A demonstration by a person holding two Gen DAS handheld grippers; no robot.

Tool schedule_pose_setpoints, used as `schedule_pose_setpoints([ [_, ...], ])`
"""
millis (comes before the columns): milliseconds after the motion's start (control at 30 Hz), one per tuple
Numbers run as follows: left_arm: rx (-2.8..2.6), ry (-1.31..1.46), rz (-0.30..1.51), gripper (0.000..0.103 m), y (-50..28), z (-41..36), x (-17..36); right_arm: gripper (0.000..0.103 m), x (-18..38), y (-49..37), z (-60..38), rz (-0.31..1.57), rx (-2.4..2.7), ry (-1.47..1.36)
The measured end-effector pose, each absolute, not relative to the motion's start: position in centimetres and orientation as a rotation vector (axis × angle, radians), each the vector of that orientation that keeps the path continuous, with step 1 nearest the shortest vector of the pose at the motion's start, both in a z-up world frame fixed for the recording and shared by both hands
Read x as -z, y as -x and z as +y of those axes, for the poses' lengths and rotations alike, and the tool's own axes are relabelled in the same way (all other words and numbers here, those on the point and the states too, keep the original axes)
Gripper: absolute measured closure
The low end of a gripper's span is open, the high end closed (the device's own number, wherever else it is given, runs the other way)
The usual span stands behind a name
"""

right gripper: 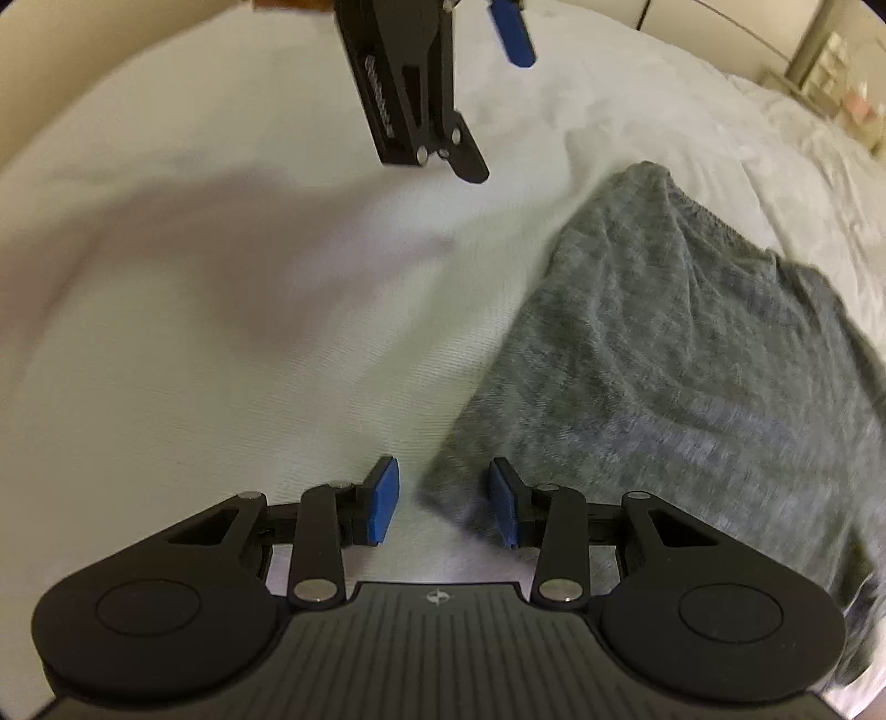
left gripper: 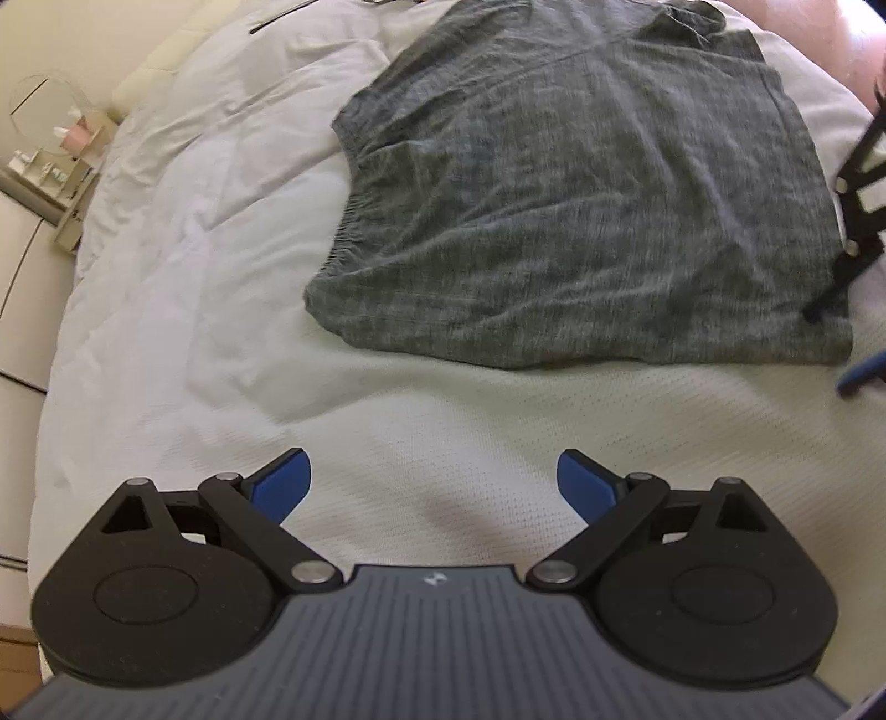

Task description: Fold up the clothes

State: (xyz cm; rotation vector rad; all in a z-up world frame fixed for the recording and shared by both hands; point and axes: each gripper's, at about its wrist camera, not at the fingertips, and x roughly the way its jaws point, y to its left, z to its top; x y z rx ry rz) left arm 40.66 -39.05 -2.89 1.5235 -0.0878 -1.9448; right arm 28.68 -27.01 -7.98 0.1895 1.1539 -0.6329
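Note:
A grey knit garment (left gripper: 581, 194) lies spread flat on the white bed (left gripper: 194, 277). My left gripper (left gripper: 434, 479) hovers open over bare sheet, short of the garment's near hem, with nothing between its blue pads. One blue fingertip (left gripper: 858, 379) of the right gripper shows at the garment's right corner. In the right wrist view, my right gripper (right gripper: 443, 498) is open, and a corner of the garment (right gripper: 664, 360) lies between its pads, unclamped. The left gripper (right gripper: 493, 102) hangs above the sheet at the top of that view.
A bedside cabinet (left gripper: 50, 166) with small boxes and bottles stands beyond the bed's left edge, with a pillow (left gripper: 155, 72) behind it. A person's arm (left gripper: 819, 33) shows at the top right. Wide bare sheet (right gripper: 194, 304) lies left of the garment.

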Motion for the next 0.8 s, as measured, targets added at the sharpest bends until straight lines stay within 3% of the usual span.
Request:
schedule_pose_setpoints([
  [100, 1.978, -1.553, -0.135, 0.009, -40.4, -39.6, 3.7, 0.074, 7.6, -28.2, -27.9, 1.161, 0.646, -0.206],
  [133, 1.987, -1.568, -0.173, 0.01, -40.2, -39.8, 3.9, 0.091, 7.3, -27.9, -28.4, 1.156, 0.654, -0.227],
  [167, 1.998, -1.59, -0.238, 0.011, -39.9, -40.1, 4.2, 0.1, 6.8, -27.4, -29.0, 1.137, 0.666, -0.252],
  [533, 2.023, -1.732, -0.931, 0.028, -37.8, -45.5, 9.0, 0.099, -3.1, -22.4, -31.6, 0.866, 0.741, -0.441],
  [667, 2.056, -1.765, -1.032, 0.033, -37.2, -46.9, 10.4, 0.099, -4.8, -21.3, -31.4, 0.845, 0.746, -0.466],
  [733, 2.078, -1.776, -1.04, 0.056, -37.0, -47.6, 10.7, 0.099, -5.5, -20.9, -31.1, 0.839, 0.751, -0.477],
  [800, 2.077, -1.768, -1.056, 0.088, -36.7, -48.0, 10.7, 0.099, -6.1, -20.4, -31.4, 0.828, 0.753, -0.49],
])
